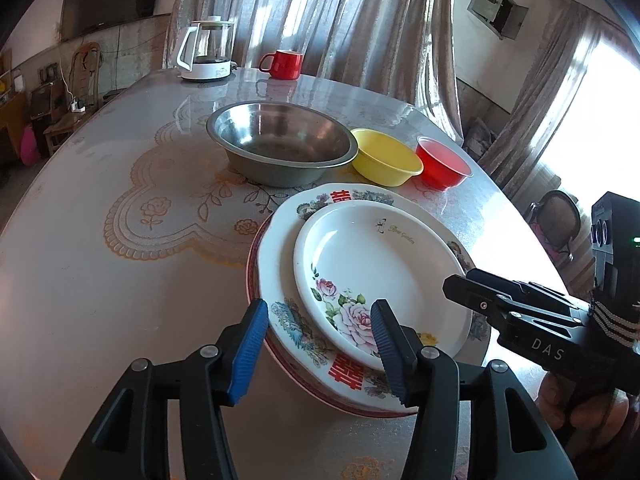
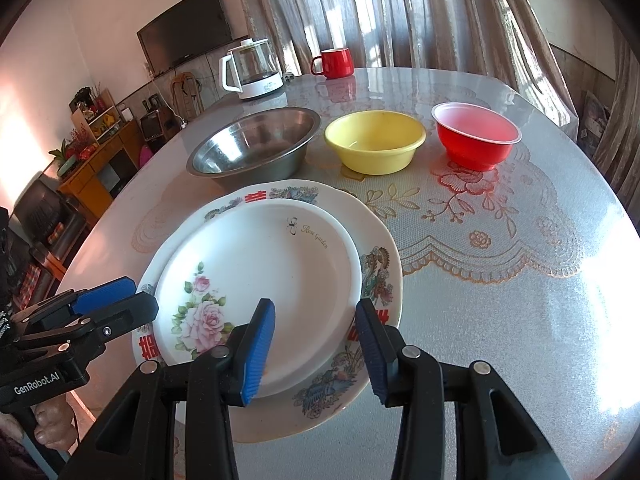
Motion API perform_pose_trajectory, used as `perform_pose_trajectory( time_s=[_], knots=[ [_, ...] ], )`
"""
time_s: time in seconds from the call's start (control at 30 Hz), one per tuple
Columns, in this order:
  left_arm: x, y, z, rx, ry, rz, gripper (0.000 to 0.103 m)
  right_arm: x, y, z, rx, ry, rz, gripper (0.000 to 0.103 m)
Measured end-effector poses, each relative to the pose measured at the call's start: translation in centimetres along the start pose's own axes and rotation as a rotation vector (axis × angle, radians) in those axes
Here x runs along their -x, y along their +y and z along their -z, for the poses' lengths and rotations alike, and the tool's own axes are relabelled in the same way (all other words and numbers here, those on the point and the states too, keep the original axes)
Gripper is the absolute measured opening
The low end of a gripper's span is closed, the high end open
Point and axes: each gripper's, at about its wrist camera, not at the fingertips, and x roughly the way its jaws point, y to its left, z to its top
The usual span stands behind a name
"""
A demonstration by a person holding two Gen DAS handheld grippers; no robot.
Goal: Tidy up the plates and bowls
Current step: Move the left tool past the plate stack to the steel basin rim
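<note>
Three plates are stacked near the table's front: a small rose plate (image 1: 380, 264) (image 2: 260, 276) on top, under it a larger plate with red characters (image 1: 280, 248) (image 2: 380, 268), and a red-rimmed plate (image 1: 253, 276) at the bottom. My left gripper (image 1: 320, 340) (image 2: 128, 300) is open and straddles the stack's near-left rim without pressing on it. My right gripper (image 2: 316, 344) (image 1: 460, 280) is open above the stack's right side and holds nothing. Behind the plates stand a steel bowl (image 1: 280, 140) (image 2: 256, 140), a yellow bowl (image 1: 384, 158) (image 2: 376, 140) and a red bowl (image 1: 442, 162) (image 2: 476, 132) in a row.
A glass kettle (image 1: 208, 52) (image 2: 252, 68) and a red mug (image 1: 282, 64) (image 2: 334, 63) stand at the far edge of the round table (image 1: 100, 280), in front of curtains. A hand holds each gripper's handle. A chair (image 1: 558, 220) stands beyond the table's right edge.
</note>
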Motion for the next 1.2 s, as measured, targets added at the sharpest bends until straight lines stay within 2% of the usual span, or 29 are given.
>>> perform_pose_trajectory(
  time_s=[0.17,0.37,0.47,0.53,0.7,0.87,1.2],
  knots=[
    [-0.2,1.4,-0.1,0.042,0.013,-0.011,0.054,0.0,-0.1,-0.1,-0.003,0.004,-0.004,0.042],
    [-0.6,4.5,-0.3,0.143,0.042,-0.058,0.056,0.2,-0.5,-1.1,-0.019,-0.017,-0.018,0.042],
    [-0.8,5.9,-0.2,0.199,0.06,-0.034,0.065,0.0,-0.6,-1.7,-0.032,-0.016,-0.04,0.042],
    [-0.8,6.3,-0.2,0.218,0.069,-0.023,0.066,-0.1,-0.6,-2.1,-0.039,-0.016,-0.06,0.042],
    [-0.3,6.8,-0.5,0.229,0.042,0.004,0.064,-0.7,0.1,-3.3,-0.036,-0.019,-0.098,0.042],
    [0.1,7.6,-1.6,0.253,-0.02,0.005,0.064,-1.7,0.8,-4.9,-0.04,-0.02,-0.136,0.042],
    [-1.2,9.8,-4.2,0.318,-0.021,-0.031,0.064,-5.2,1.9,-8.7,-0.066,0.014,-0.179,0.042]
  ],
)
